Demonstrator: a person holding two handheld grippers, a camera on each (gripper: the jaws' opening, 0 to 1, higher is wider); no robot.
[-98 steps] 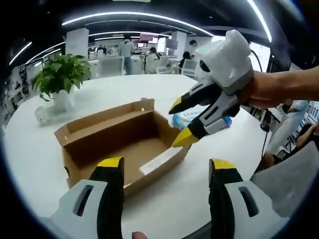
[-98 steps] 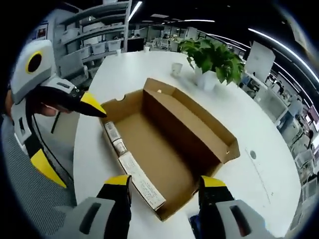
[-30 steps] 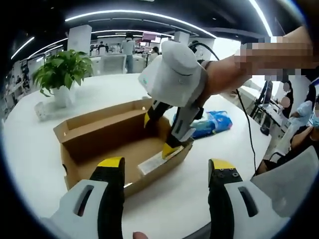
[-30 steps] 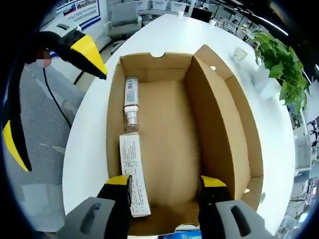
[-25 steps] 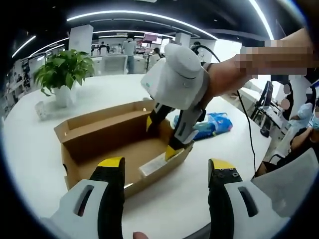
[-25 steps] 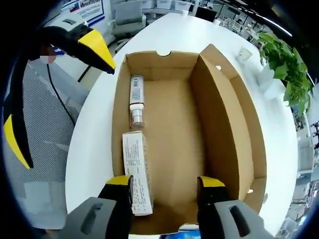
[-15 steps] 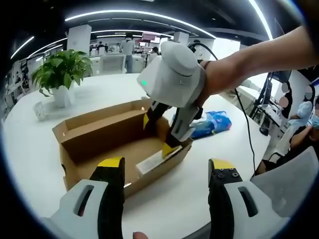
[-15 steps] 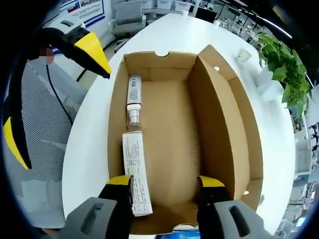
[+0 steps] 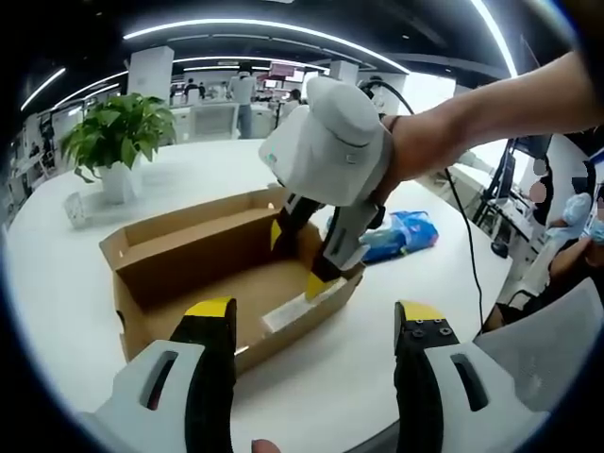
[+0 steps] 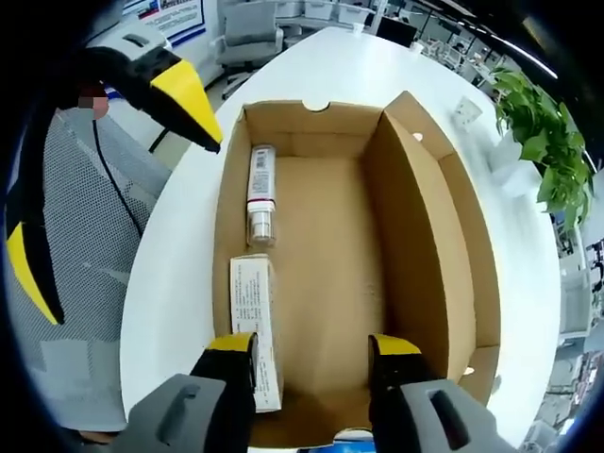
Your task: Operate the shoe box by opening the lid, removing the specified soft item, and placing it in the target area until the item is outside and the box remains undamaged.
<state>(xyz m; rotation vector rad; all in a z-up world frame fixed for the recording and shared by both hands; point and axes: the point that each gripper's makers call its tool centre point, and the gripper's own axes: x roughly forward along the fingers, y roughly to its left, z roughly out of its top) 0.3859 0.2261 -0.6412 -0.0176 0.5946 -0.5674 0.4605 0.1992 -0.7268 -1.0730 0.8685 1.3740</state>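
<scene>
The open cardboard shoe box [image 9: 212, 269] sits on the white table [image 9: 311, 377] just ahead of the left gripper [image 9: 314, 326], whose two yellow-tipped jaws stand wide apart and hold nothing. In the left gripper view the right gripper [image 9: 291, 258] reaches down from the right over the box's far end, its jaws spread, one tip against the end wall and the other low beside a white carton; its bulky white body hides most of that end of the box. Beyond it lies a blue soft bag [image 9: 401, 233] on the table, outside the box, partly covered by the gripper and a black cable, so its full shape is unclear. A potted plant [image 9: 113, 142] stands well off to the far left. In the right gripper view the right gripper [image 10: 311, 347] looks straight down into the box [image 10: 425, 255], jaws open and empty, just above the near end wall. Along the wall by its left jaw lie a white printed carton [image 10: 253, 326], its near end cut off behind the jaw tip, and farther on a small bottle [image 10: 260, 193]; the print on both is too small to read. The left gripper's yellow tips [image 10: 113, 160] enter at the left, outside the box. A sliver of blue shows below the near wall, too little to identify.
</scene>
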